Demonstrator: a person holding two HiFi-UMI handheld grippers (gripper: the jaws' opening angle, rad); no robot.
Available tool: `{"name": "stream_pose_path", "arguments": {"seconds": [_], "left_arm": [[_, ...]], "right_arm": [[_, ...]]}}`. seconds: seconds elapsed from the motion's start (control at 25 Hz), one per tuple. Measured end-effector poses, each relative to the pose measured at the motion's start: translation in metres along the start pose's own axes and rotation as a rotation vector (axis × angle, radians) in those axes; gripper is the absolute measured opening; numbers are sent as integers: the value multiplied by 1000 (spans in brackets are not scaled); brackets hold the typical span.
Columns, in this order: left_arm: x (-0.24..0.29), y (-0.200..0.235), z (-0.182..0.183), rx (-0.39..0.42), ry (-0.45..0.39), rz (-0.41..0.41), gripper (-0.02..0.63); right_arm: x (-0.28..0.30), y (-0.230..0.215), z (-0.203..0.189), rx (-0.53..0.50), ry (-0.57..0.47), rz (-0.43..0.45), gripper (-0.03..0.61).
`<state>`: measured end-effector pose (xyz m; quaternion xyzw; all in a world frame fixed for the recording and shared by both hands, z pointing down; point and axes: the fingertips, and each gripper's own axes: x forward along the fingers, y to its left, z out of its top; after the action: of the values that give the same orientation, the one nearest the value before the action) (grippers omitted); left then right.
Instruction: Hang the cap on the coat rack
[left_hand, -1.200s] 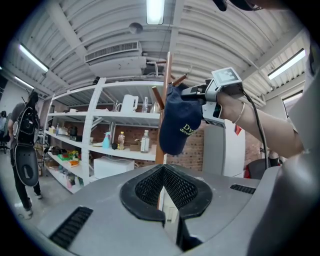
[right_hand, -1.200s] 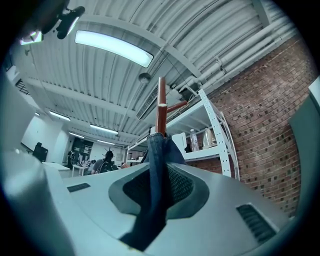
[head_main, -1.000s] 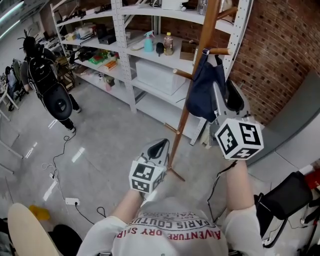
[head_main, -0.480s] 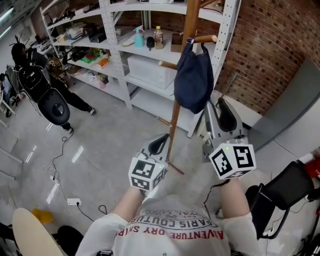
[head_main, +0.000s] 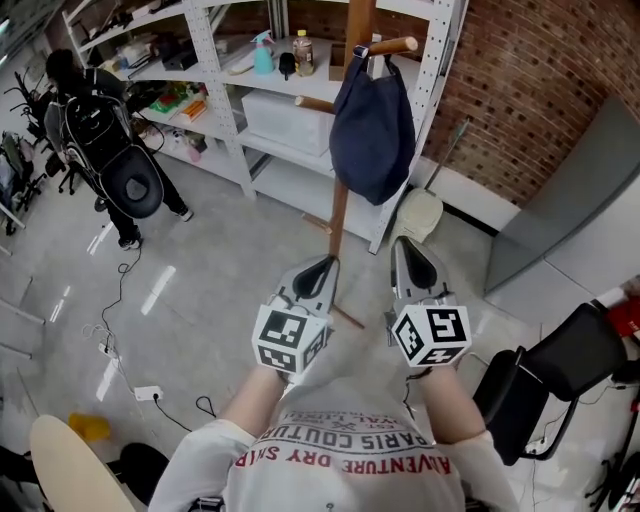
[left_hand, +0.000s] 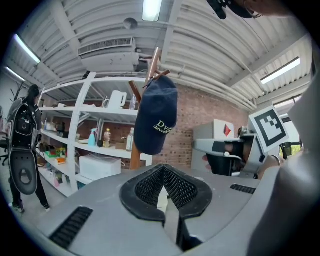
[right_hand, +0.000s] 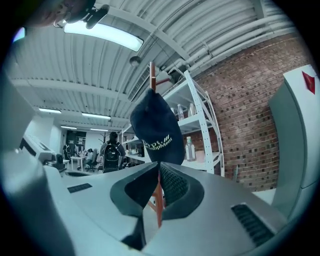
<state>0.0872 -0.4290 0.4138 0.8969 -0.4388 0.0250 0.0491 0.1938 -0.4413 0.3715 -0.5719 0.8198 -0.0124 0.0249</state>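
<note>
Left gripper (head_main: 318, 272) jaws are sitting together with nothing between them. Right gripper (head_main: 411, 258) jaws have just been closing and are all but together, also empty, with both grippers well apart from the rack. The cap (head_main: 372, 130), soft navy fabric with white stitched lettering, is hanging off a round wooden peg (head_main: 395, 46) near the top of the coat rack (head_main: 338, 215), a slim wooden pole beside white metal shelving (head_main: 205, 60), with its long axis running vertical and the rounded crown sagging downward against the pole.
</note>
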Motion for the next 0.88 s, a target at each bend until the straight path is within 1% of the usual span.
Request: {"name": "stream_pose_path", "arguments": {"seconds": [0.16, 0.36, 0.48, 0.68, 0.88], "left_arm": [[2, -5, -6, -6, 8, -1, 6], [1, -6, -17, -19, 24, 8, 6], [1, -6, -20, -22, 28, 12, 6], [-2, -11, -19, -13, 23, 9, 6], [-2, -8, -20, -11, 28, 13, 6]], "right_arm": [[-7, -2, -34, -13, 59, -20, 15], [-14, 4, -67, 0, 120, -7, 14], [-16, 10, -73, 5, 125, 23, 14], [-17, 19, -72, -21, 124, 58, 14], [-14, 30, -68, 16, 115, 92, 14]]}}
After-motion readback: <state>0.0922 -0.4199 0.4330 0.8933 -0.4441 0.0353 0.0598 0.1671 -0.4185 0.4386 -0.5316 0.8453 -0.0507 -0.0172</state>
